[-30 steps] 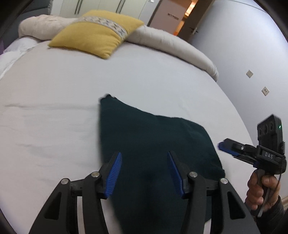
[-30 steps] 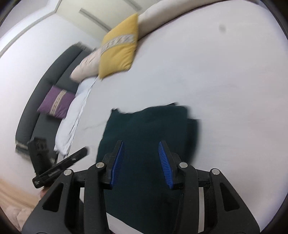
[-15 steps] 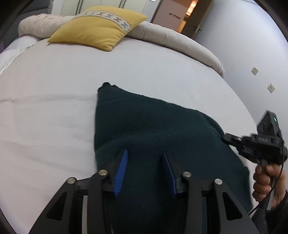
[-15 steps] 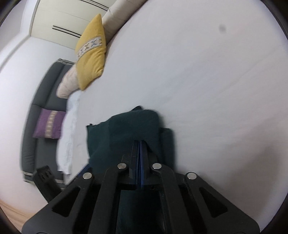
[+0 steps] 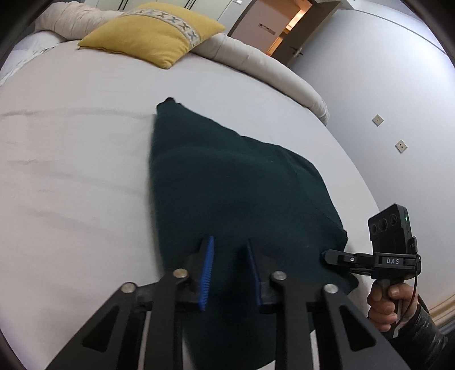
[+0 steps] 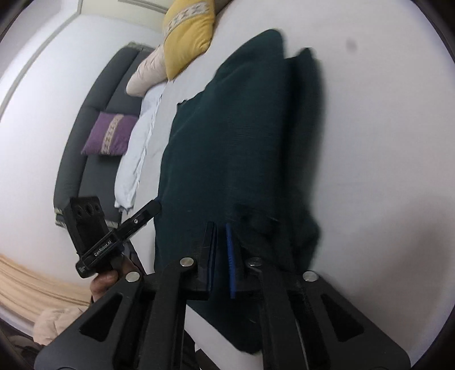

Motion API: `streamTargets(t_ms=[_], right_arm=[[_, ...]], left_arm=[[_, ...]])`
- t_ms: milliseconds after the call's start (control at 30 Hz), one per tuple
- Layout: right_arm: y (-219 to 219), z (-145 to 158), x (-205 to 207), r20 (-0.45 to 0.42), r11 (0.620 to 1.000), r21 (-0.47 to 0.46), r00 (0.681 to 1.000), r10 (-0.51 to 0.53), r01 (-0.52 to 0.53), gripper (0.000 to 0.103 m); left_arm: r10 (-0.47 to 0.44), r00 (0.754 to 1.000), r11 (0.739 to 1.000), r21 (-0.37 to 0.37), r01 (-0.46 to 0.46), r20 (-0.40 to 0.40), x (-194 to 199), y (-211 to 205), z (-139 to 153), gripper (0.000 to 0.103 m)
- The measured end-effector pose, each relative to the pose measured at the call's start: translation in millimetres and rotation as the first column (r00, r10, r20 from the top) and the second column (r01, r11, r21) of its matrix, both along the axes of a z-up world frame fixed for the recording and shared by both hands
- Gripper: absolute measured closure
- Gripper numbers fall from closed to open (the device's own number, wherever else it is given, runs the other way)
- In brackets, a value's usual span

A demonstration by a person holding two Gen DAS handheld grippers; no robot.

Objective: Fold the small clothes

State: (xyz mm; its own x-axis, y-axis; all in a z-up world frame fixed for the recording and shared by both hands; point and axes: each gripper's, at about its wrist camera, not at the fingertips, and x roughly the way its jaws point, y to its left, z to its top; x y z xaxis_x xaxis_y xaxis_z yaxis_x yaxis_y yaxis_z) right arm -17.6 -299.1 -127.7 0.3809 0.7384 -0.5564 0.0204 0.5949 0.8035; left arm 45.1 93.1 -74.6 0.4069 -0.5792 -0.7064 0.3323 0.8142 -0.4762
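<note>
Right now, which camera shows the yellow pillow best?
The left wrist view: the whole yellow pillow lies sharp at the head of the bed. The right wrist view catches it only cropped at the top edge.

bed (image 5: pixel 85 142) – white sheet, fills mid-frame | yellow pillow (image 5: pixel 153 31) – top centre | cream bolster (image 5: pixel 270 71) upper right | open door (image 5: pixel 295 25) top right, warm light | dark sofa (image 6: pixel 93 119), purple cushion (image 6: pixel 109 133) – left
</note>
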Motion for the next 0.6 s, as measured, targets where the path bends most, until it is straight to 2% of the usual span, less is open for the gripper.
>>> streamTargets(t_ms=[67, 133, 200, 233, 267, 400, 500, 600], right_arm=[[-5, -2, -7, 0.015, 1.000, -0.010, 1.000, 0.003, -0.003, 0.101], [-14, 1, -22, 0.022, 1.000, -0.030, 1.000, 0.006, -0.006, 0.101], [-17, 11, -35, 0.042, 0.995, -0.100, 0.999, -0.003, 0.007, 0.096], [-15, 17, -38, 0.053, 0.992, -0.127, 0.999, 0.002, 0.004, 0.095], [-17, 22, -43, 0.065, 0.988, -0.156, 0.998, 0.017, -0.006, 0.093], [11, 61, -66, 0.142, 0.948, -0.308, 0.981, 0.132, -0.083, 0.091], [30, 81, -78, 0.194, 0.930, -0.349, 0.962, 0.190, -0.113, 0.091], [43, 94, -81, 0.241, 0.913, -0.398, 0.950, 0.197, -0.088, 0.090]], left_arm=[[0.000, 1.000, 1.000, -0.011, 0.000, -0.007, -1, 7, -1, 0.087], [0.022, 1.000, 0.999, -0.034, -0.022, -0.021, 1, 19, -1, 0.088], [0.067, 0.997, 0.997, -0.034, -0.068, -0.023, 0, 35, 2, 0.088], [0.101, 0.995, 0.995, -0.005, -0.101, -0.023, -1, 43, 2, 0.077], [0.128, 0.992, 0.992, 0.010, -0.128, -0.021, -2, 52, 2, 0.071], [0.209, 0.978, 0.978, 0.029, -0.208, -0.018, 3, 92, 9, 0.068], [0.250, 0.968, 0.962, 0.107, -0.251, 0.021, 3, 101, 24, 0.058], [0.265, 0.957, 0.915, 0.282, -0.289, 0.120, -2, 81, 44, 0.041]])
